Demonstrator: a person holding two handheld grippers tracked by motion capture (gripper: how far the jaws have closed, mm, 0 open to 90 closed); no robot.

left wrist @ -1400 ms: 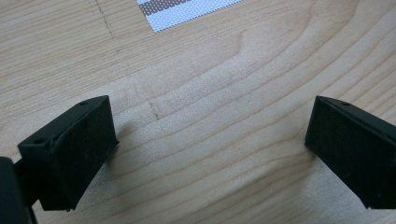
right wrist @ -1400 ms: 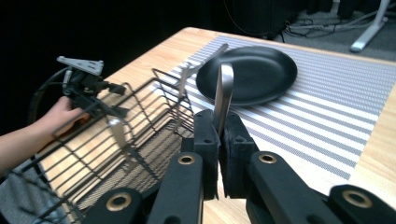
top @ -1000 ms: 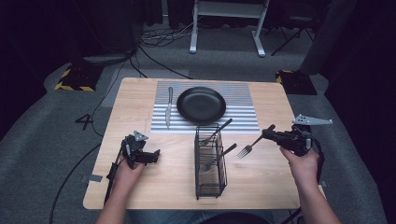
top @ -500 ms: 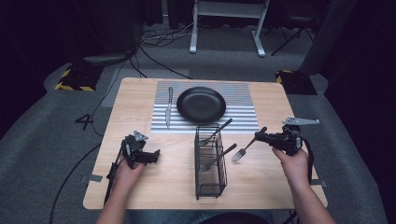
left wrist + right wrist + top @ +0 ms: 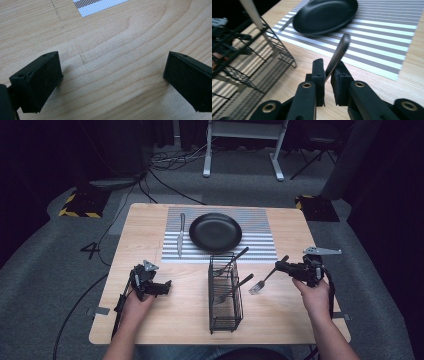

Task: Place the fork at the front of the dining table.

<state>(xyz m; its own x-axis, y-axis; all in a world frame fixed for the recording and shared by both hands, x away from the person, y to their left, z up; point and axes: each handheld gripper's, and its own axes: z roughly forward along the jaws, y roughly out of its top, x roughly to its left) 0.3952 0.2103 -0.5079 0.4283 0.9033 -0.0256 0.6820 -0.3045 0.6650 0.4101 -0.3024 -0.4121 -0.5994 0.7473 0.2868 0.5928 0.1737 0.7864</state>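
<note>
high view: i see a pale wooden table (image 5: 165,320) mid-frame on grey carpet, dark room around it, white desk legs (image 5: 206,155) at top centre.
floor: cables (image 5: 165,165) trail across the upper left; a yellow-black striped block (image 5: 80,205) sits left of the table.
surface: a striped placemat (image 5: 260,240) at the table's far middle carries a black plate (image 5: 215,231), with a knife (image 5: 181,234) on its left edge.
rack: a black wire basket (image 5: 225,292) at centre holds utensils.
right gripper (image 5: 286,266): at frame right, its jaws have just been easing apart with the fork (image 5: 265,280) handle between them; the pads look barely parted around it, tines low toward the table beside the basket.
left gripper (image 5: 167,286): at lower left, jaws wide apart over bare wood, holding nothing.
</note>
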